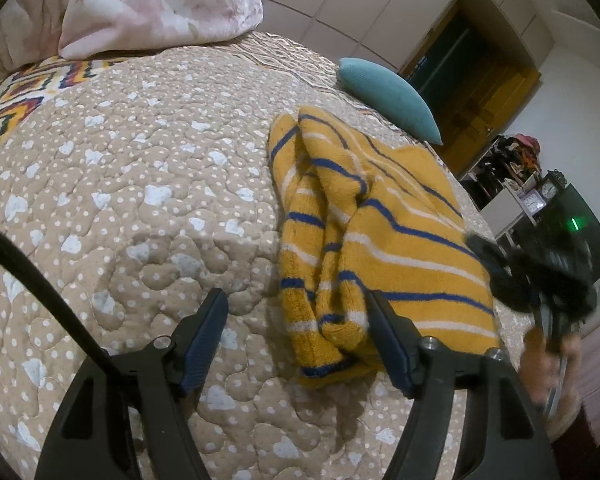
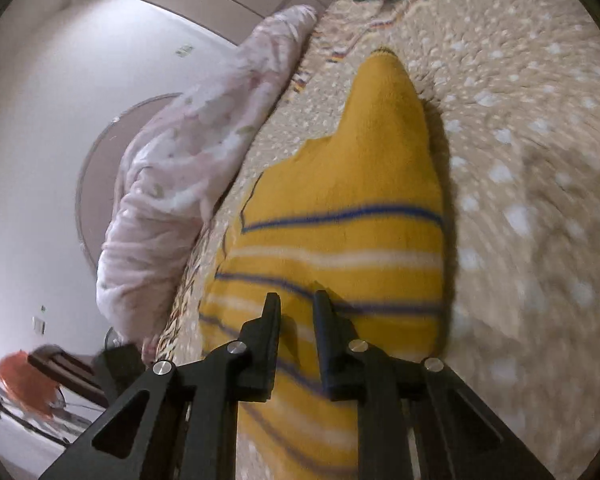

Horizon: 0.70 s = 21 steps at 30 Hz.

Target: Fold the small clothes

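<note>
A mustard sweater (image 1: 380, 220) with blue and white stripes lies folded lengthwise on the beige dotted quilt (image 1: 140, 200). My left gripper (image 1: 296, 298) stands open just above the sweater's near end. Its right finger (image 1: 388, 332) is over the cloth and its left finger over bare quilt. My right gripper (image 1: 532, 280) is a dark blur at the sweater's right edge, with a hand (image 1: 548, 368) below it. In the right wrist view the right gripper (image 2: 296, 300) hovers over the sweater (image 2: 340, 200), its jaws all but shut. Flat cloth shows through the narrow slit and none looks pinched.
A bunched pink floral duvet (image 1: 152, 4) lies along the far side of the bed. A teal cushion (image 1: 388, 96) sits beyond the sweater. A black cable (image 1: 40, 280) crosses the left foreground. Past the bed's right edge stand cluttered shelves (image 1: 540, 192) with clocks.
</note>
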Each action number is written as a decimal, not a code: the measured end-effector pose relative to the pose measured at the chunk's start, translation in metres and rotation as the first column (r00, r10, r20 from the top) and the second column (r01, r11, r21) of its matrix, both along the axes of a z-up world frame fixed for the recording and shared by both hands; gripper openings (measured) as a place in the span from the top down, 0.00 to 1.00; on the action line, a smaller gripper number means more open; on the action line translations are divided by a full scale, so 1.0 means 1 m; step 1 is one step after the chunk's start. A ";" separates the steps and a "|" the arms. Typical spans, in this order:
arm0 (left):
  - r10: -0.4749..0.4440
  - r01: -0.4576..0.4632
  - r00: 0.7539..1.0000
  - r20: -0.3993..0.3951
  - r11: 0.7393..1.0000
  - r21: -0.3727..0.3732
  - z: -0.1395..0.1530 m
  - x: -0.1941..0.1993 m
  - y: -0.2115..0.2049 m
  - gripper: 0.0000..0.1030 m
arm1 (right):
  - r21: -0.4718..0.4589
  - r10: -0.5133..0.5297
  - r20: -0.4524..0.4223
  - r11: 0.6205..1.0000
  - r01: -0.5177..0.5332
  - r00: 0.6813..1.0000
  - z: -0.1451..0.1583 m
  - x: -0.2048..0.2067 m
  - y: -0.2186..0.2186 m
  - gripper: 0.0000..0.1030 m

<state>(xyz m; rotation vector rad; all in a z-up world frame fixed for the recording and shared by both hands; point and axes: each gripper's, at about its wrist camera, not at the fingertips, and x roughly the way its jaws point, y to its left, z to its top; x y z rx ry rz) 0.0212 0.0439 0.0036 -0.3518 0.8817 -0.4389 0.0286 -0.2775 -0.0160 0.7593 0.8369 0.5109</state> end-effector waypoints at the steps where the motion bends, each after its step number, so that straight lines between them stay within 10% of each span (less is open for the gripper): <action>1: -0.001 0.001 1.000 -0.007 1.000 0.005 0.000 0.001 0.000 0.32 | 0.016 -0.001 0.019 1.000 0.001 1.000 -0.001 -0.011 -0.003 0.84; 13: 0.031 -0.024 0.996 -0.082 0.996 0.081 0.048 0.068 -0.028 0.29 | 0.337 0.065 0.038 0.938 -0.074 0.997 -0.053 -0.060 -0.045 0.84; 16: -0.007 0.029 0.992 -0.126 0.984 0.174 0.038 0.085 -0.051 0.68 | 0.329 0.067 0.049 0.941 -0.080 0.997 -0.052 -0.063 -0.044 0.84; 21: 0.016 -0.005 0.999 -0.039 0.961 0.277 0.038 0.074 -0.061 0.63 | 0.375 0.079 0.067 0.922 -0.099 0.995 -0.055 -0.062 -0.048 0.79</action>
